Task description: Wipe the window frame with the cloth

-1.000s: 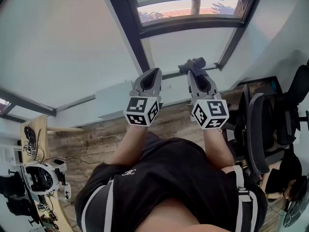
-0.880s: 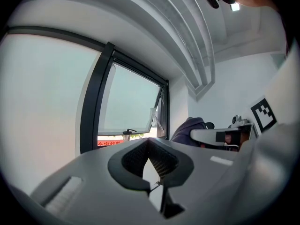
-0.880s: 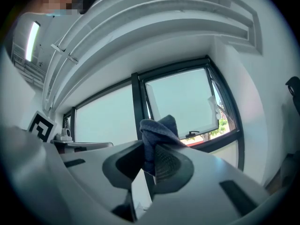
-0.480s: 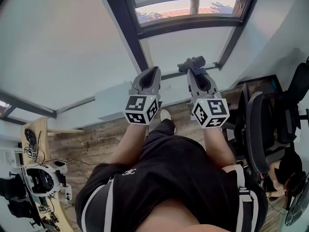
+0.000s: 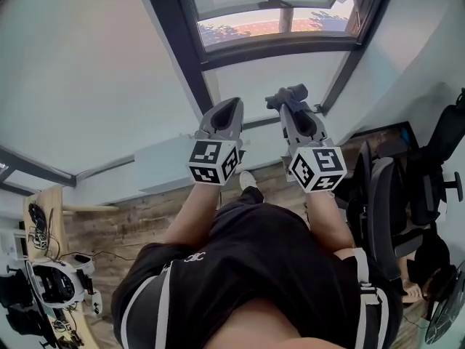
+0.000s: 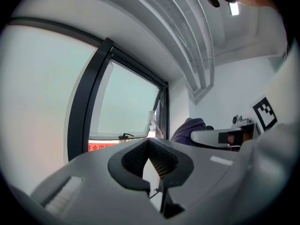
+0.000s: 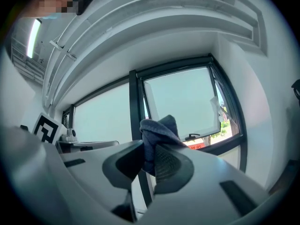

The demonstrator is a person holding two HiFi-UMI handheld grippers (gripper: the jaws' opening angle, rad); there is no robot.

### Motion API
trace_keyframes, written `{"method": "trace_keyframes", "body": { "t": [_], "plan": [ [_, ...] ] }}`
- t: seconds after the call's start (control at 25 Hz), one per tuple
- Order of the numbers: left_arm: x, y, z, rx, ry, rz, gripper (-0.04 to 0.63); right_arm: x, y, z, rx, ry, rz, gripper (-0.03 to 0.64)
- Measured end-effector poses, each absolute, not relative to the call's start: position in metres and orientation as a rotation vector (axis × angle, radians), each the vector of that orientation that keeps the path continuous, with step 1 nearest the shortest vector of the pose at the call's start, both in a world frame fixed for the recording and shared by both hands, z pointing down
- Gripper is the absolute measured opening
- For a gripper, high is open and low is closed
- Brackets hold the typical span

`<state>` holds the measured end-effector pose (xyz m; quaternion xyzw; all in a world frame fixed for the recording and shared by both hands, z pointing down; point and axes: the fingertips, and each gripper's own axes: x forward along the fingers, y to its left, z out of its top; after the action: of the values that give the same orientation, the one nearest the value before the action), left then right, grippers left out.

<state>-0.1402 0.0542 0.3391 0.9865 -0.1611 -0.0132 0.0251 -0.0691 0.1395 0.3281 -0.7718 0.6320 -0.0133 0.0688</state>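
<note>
The dark window frame (image 5: 182,57) stands ahead, untouched. My left claw (image 5: 227,109) is pinched together, holding nothing. My right claw (image 5: 292,106) is clamped on the bunched blue cloth (image 5: 285,93), held up short of the frame. I judge this the approach: next I must press the cloth onto a bar and drag along it.

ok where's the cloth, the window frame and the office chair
cloth (image 7: 157,130), right gripper view, the bunched fold sticking up from the jaws
window frame (image 5: 176,35), head view, the dark upright bar
office chair (image 5: 379,209), head view, its backrest
</note>
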Motion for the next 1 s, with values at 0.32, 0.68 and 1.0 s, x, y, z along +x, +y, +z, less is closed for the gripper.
{"method": "trace_keyframes", "body": {
  "t": [0.32, 0.68, 1.0],
  "plan": [
    [-0.103, 0.007, 0.351, 3.014, -0.545, 0.008, 0.009, -0.017, 0.09, 0.338, -2.306, 1.905, -0.1, 0.049],
    [-0.073, -0.068, 0.379, 2.942, -0.646, 0.11, 0.009, 0.044, 0.018, 0.361, -2.264, 1.884, -0.173, 0.049],
    [-0.029, -0.14, 0.383, 2.896, -0.642, 0.101, 0.009, 0.073, -0.059, 0.365, -2.241, 2.016, -0.186, 0.049]
  ]
}}
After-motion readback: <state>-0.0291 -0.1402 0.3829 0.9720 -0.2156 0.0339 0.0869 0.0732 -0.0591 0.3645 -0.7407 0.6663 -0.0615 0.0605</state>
